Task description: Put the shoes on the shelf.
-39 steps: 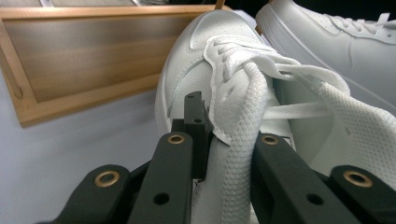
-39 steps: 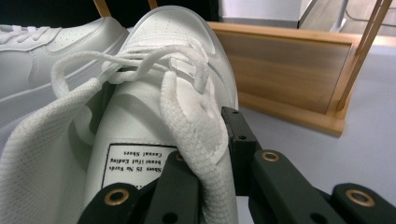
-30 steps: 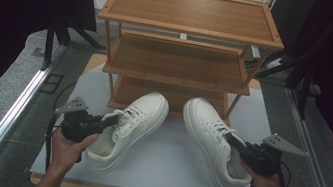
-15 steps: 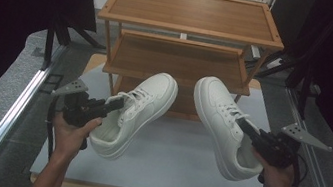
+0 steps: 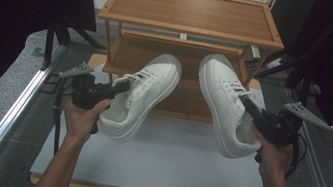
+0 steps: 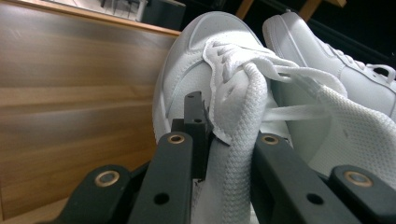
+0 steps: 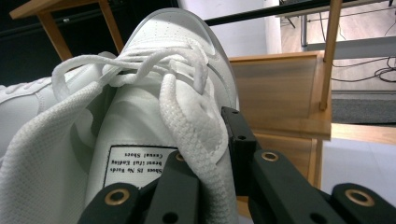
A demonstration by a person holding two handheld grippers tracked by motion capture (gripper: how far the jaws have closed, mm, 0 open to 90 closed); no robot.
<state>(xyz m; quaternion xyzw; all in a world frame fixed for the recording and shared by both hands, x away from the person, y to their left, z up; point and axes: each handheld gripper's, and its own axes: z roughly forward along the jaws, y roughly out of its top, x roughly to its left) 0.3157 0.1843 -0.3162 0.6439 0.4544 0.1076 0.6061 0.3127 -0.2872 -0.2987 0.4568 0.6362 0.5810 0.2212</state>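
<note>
Two white lace-up sneakers hang above the white table top (image 5: 163, 164), toes pointing at a wooden three-tier shoe rack (image 5: 192, 11). My left gripper (image 5: 122, 86) is shut on the tongue of the left sneaker (image 5: 146, 95); in the left gripper view its jaws pinch that sneaker's tongue (image 6: 238, 140). The right gripper (image 5: 249, 106) is shut on the tongue of the right sneaker (image 5: 223, 102); in the right gripper view the tongue (image 7: 196, 130) with a printed label sits between the jaws. Both sneakers are lifted about level with the rack's middle shelf (image 5: 180, 57).
The rack stands at the table's far edge, with its top shelf and lowest shelf (image 5: 188, 104) bare. Black stands and cables (image 5: 307, 55) crowd the right side. A metal rail (image 5: 14, 115) runs along the left. Dark drapes flank both sides.
Both sneakers have risen off the table and moved forward toward the rack, from the table surface a second ago to mid-shelf height now. Both grips stay unchanged.
</note>
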